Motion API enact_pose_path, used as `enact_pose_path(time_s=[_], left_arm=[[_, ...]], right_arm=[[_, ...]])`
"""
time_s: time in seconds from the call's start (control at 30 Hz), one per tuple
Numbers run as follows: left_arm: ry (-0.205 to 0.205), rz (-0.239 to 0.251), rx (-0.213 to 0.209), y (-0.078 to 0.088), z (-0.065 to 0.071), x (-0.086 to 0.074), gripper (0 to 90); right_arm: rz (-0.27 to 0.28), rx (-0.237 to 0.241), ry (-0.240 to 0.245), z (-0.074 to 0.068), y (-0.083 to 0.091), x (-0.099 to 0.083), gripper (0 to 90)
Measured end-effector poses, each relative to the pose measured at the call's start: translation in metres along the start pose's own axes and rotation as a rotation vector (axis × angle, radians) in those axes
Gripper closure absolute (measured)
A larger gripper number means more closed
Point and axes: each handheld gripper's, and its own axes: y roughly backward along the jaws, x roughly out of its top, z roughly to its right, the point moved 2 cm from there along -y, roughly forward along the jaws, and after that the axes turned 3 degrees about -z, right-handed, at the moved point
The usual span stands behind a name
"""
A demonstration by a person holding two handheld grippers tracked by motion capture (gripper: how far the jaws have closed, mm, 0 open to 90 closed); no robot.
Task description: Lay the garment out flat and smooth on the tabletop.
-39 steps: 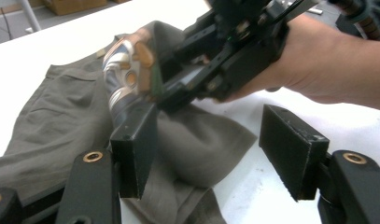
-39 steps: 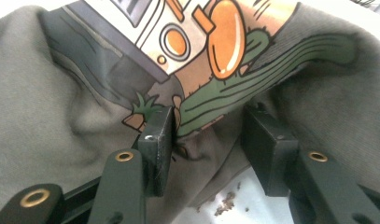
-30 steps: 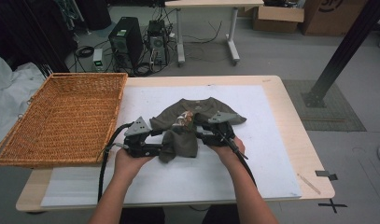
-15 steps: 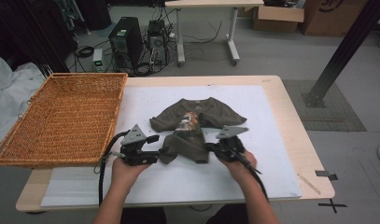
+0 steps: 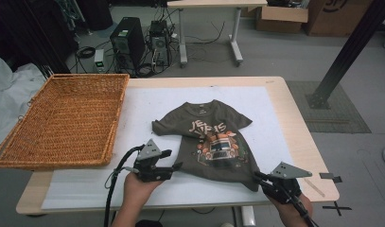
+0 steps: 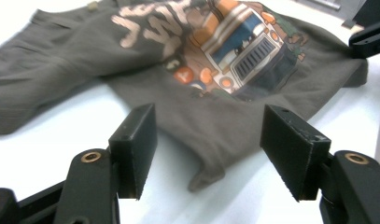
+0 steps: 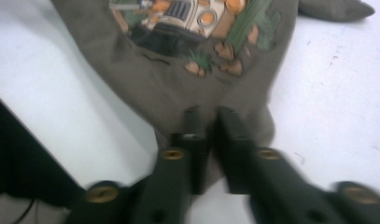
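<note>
Tongs first: left gripper [image 5: 173, 166] sits near the table's [image 5: 294, 142] front edge, jaws spread, the T-shirt's [image 5: 214, 142] lower left hem corner lying loose between them without touching either pad, as the left gripper view shows [image 6: 206, 172]. Right gripper [image 5: 260, 177] is at the front right, jaws nearly pressed together and pinching the shirt's lower right hem corner; its jaws have just been opening slightly, cloth between them. Right gripper view shows the fabric [image 7: 187, 88] bunched at the fingertips [image 7: 194, 116]; the high view gives no such detail. High view alone takes in the wicker basket [image 5: 62, 118] at the table's left edge, well apart from the shirt. Shirt lies print up on the white mat [image 5: 133, 118], collar toward the far edge, hem toward the person. Compared with a second ago: the shirt was crumpled in a heap mid-table with both grippers close together on it; now it is spread flat and the hands are wide apart, the right one much farther toward the right edge.
</note>
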Motion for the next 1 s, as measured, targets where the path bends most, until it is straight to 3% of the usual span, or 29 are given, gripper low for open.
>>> enact_pose_path(time_s=[0.1, 0.17, 0.23, 0.33, 0.4, 0.43, 0.47, 0.53, 0.6, 0.67, 0.7, 0.83, 1.0], left_arm=[[0.003, -0.033, 0.004, -0.01, 0.001, 0.0, 37.0], [0.008, -0.049, 0.008, -0.014, 0.0, -0.002, 36.9], [0.021, -0.053, 0.004, -0.018, -0.002, -0.006, 39.6], [0.006, -0.102, 0.013, -0.025, -0.003, -0.007, 51.2], [-0.026, -0.129, 0.013, -0.031, 0.0, -0.006, 63.3], [-0.043, -0.131, 0.011, -0.033, 0.002, -0.006, 75.9], [-0.06, -0.135, 0.015, -0.036, 0.004, -0.004, 79.9], [-0.052, -0.127, 0.015, -0.036, 0.005, -0.003, 86.8], [-0.042, -0.095, 0.03, -0.029, 0.004, -0.004, 87.3], [-0.016, -0.058, 0.011, -0.019, 0.001, -0.006, 87.4], [0.0, -0.037, 0.005, -0.013, 0.0, -0.007, 87.4], [0.05, -0.003, -0.015, 0.012, -0.004, -0.016, 87.5], [0.078, 0.007, -0.03, 0.035, 0.004, -0.031, 87.3]], right_arm=[[0.098, -0.045, -0.061, 0.01, 0.008, 0.0, 69.1], [0.115, -0.069, -0.107, 0.021, 0.013, -0.001, 67.8], [0.098, -0.081, -0.143, 0.032, 0.015, -0.006, 67.0], [0.047, -0.065, -0.146, 0.038, 0.007, -0.017, 63.4], [0.01, -0.024, -0.16, 0.035, -0.005, -0.021, 58.6], [0.003, -0.001, -0.171, 0.032, -0.009, -0.021, 57.4], [-0.002, 0.009, -0.17, 0.03, -0.012, -0.02, 57.6], [-0.018, -0.014, -0.135, 0.021, -0.019, -0.016, 60.9], [-0.027, -0.013, -0.12, 0.018, -0.021, -0.013, 67.7], [-0.035, -0.017, -0.095, 0.015, -0.023, -0.011, 83.1], [-0.038, -0.021, -0.073, 0.013, -0.025, -0.01, 84.8], [-0.033, -0.02, -0.088, 0.015, -0.023, -0.007, 86.3], [-0.018, -0.019, -0.079, 0.017, -0.005, -0.001, 86.4]])
